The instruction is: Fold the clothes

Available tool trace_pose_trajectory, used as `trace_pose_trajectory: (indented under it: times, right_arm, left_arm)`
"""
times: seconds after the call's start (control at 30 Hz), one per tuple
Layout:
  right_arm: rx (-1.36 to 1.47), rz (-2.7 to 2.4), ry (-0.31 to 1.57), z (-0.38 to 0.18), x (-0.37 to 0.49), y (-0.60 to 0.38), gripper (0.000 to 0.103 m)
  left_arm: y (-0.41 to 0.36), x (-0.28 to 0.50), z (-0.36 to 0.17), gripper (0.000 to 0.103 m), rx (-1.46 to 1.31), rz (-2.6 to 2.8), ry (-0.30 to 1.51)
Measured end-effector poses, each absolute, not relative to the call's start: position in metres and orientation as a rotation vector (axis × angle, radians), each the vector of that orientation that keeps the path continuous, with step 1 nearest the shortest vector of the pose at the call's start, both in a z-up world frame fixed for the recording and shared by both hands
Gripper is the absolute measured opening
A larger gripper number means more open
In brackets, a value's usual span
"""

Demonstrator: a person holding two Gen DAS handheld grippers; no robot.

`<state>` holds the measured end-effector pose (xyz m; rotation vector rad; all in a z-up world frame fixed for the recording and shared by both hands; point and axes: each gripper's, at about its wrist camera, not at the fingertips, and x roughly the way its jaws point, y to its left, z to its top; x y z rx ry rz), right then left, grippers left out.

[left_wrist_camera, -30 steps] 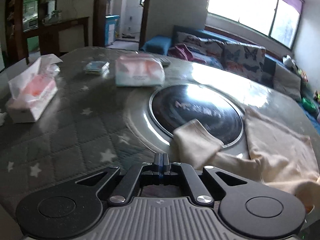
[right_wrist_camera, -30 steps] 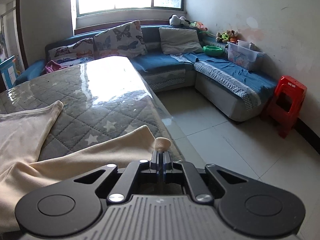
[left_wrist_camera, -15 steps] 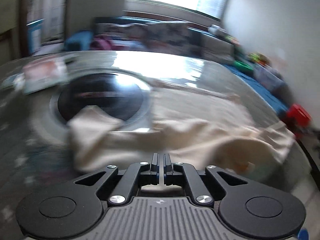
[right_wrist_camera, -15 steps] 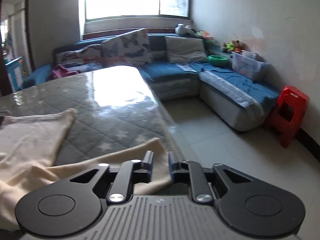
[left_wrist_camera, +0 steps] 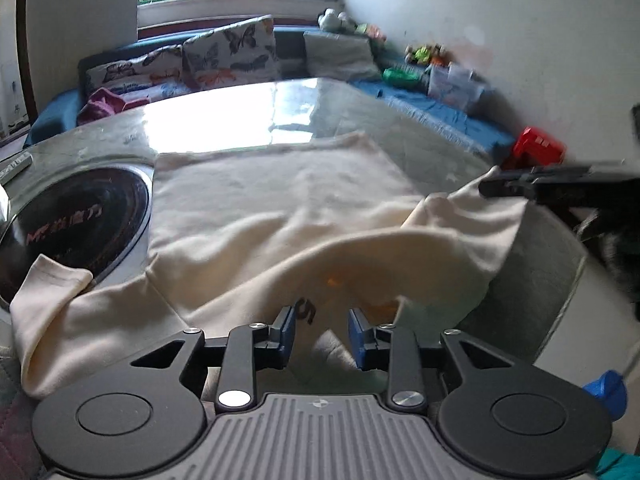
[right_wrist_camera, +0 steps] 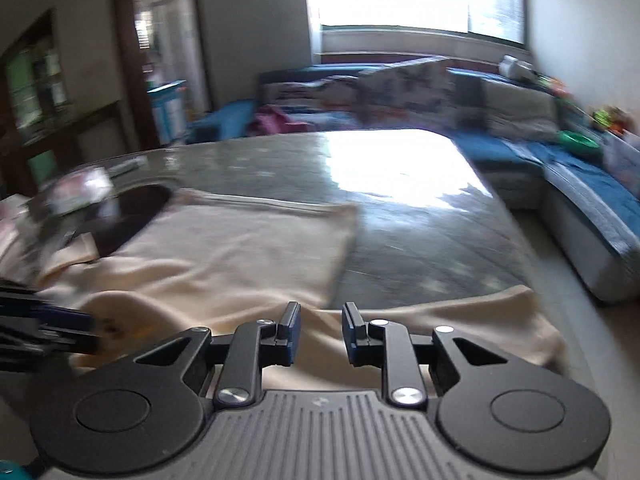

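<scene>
A cream long-sleeved garment (left_wrist_camera: 272, 208) lies spread on the glass-topped table (left_wrist_camera: 248, 116), its near edge rumpled and raised. My left gripper (left_wrist_camera: 320, 332) is open over that near edge, where a black printed mark shows between the blue pads (left_wrist_camera: 286, 330). One sleeve trails left onto the hob. My right gripper (right_wrist_camera: 320, 330) is also open, low over the cream garment (right_wrist_camera: 240, 256) near the table's right edge. From the left wrist view the right gripper (left_wrist_camera: 520, 188) is a dark shape by the right sleeve end. The left gripper (right_wrist_camera: 44, 320) appears blurred in the right wrist view.
A round black induction hob (left_wrist_camera: 72, 220) is set into the table on the left, with a blurred tissue pack (right_wrist_camera: 80, 192) behind it. A blue sofa (right_wrist_camera: 580, 184) runs along the far and right sides. A red stool (left_wrist_camera: 538, 148) stands on the floor past the table's right edge.
Both grippers were shut a second ago and now stand open; the right one has let go of the sleeve end. The left view swung right, the right view left, toward the garment's middle.
</scene>
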<state>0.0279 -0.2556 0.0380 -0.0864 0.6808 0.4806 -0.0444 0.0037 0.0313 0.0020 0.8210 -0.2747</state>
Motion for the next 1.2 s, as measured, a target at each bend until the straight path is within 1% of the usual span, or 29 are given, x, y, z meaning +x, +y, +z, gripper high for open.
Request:
trace_pose_trajectory:
  times: [0.07, 0.1, 0.13, 0.2, 0.33, 0.47, 0.7, 0.73, 0.77, 0.83, 0.93, 1.07, 1.13, 1.2]
  right_arm:
    - [-0.105, 0.543, 0.681, 0.041, 0.021, -0.242, 0.022]
    - [-0.114, 0.574, 0.680, 0.043, 0.018, -0.235, 0.022]
    - [-0.124, 0.609, 0.681, 0.044, 0.014, -0.227, 0.022]
    - [-0.142, 0.682, 0.686, 0.046, 0.005, -0.211, 0.022]
    - [-0.177, 0.796, 0.715, 0.042, -0.008, -0.184, 0.022]
    - [-0.204, 0.831, 0.756, 0.028, -0.010, -0.165, 0.022]
    - [-0.294, 0.810, 0.795, 0.005, -0.017, -0.153, 0.021]
    - [-0.310, 0.805, 0.799, 0.003, -0.018, -0.152, 0.021]
    - [-0.325, 0.800, 0.803, 0.000, -0.020, -0.151, 0.020]
    - [-0.323, 0.796, 0.802, -0.001, -0.021, -0.153, 0.010]
    - [-0.304, 0.806, 0.790, 0.004, -0.025, -0.159, 0.008]
    - [-0.282, 0.828, 0.790, 0.013, -0.031, -0.170, 0.008]
    - [-0.267, 0.837, 0.806, 0.017, -0.034, -0.177, 0.008]
    - [-0.268, 0.850, 0.822, 0.020, -0.039, -0.183, 0.008]
  left_arm:
    - [0.006, -0.044, 0.026, 0.028, -0.002, -0.269, 0.841]
    - [0.009, -0.044, 0.025, 0.018, -0.010, -0.264, 0.850]
    - [0.012, -0.044, 0.023, 0.013, -0.020, -0.254, 0.855]
    - [0.018, -0.048, 0.027, 0.009, -0.051, -0.256, 0.822]
    - [0.028, -0.062, 0.038, 0.008, -0.087, -0.278, 0.736]
    - [0.031, -0.070, 0.042, 0.008, -0.104, -0.315, 0.728]
    - [0.031, -0.075, 0.034, 0.008, -0.086, -0.337, 0.745]
    - [0.031, -0.075, 0.034, 0.011, -0.079, -0.332, 0.746]
    - [0.030, -0.074, 0.034, 0.011, -0.069, -0.330, 0.743]
    - [0.026, -0.073, 0.035, 0.014, -0.048, -0.328, 0.729]
    - [0.018, -0.069, 0.034, 0.019, -0.011, -0.329, 0.713]
    - [0.010, -0.061, 0.027, 0.021, 0.033, -0.338, 0.714]
    - [0.009, -0.060, 0.022, 0.028, 0.041, -0.362, 0.730]
    - [0.008, -0.060, 0.017, 0.028, 0.055, -0.367, 0.744]
